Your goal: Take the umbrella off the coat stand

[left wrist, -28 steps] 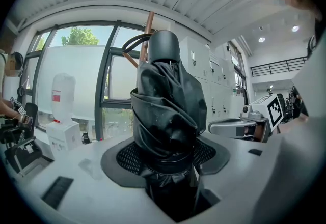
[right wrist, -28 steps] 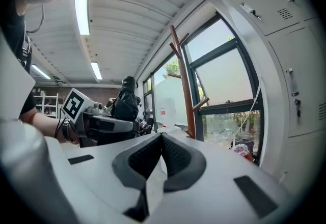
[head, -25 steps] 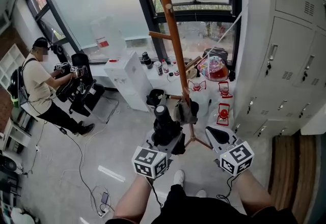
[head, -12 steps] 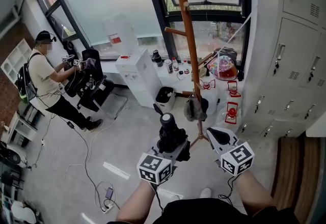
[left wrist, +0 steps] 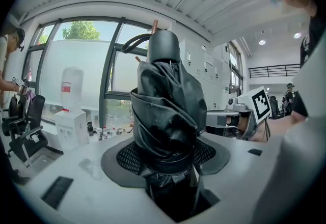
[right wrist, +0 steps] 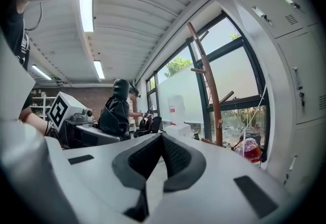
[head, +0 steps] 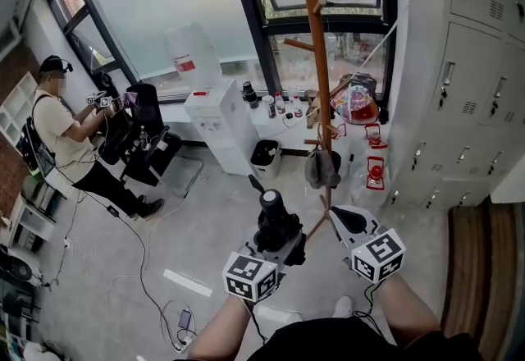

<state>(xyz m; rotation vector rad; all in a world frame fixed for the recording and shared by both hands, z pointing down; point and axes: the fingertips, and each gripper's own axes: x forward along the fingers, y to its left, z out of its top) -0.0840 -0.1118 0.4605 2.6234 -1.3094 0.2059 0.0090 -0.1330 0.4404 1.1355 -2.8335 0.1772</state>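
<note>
A folded black umbrella [head: 271,215] stands upright in my left gripper [head: 276,241], whose jaws are shut on its lower part. In the left gripper view the umbrella [left wrist: 166,108] fills the middle, gripped between the dark pads [left wrist: 131,158], and its curved handle shows at the top. The brown wooden coat stand [head: 319,64] rises just beyond and to the right, apart from the umbrella. My right gripper [head: 345,220] is beside the left one, near the stand's base. Its pads [right wrist: 178,157] meet with nothing between them. The stand [right wrist: 208,85] also shows in the right gripper view.
A grey bag [head: 321,168] hangs low on the stand. White lockers [head: 459,89] line the right wall. A water dispenser [head: 220,117], a bin [head: 264,156] and red items [head: 374,172] sit by the window. A person [head: 66,138] works at left, and cables [head: 156,285] lie on the floor.
Both grippers have drawn back from the coat stand, the left one carrying the umbrella. The stand now sits farther right of the umbrella in the head view.
</note>
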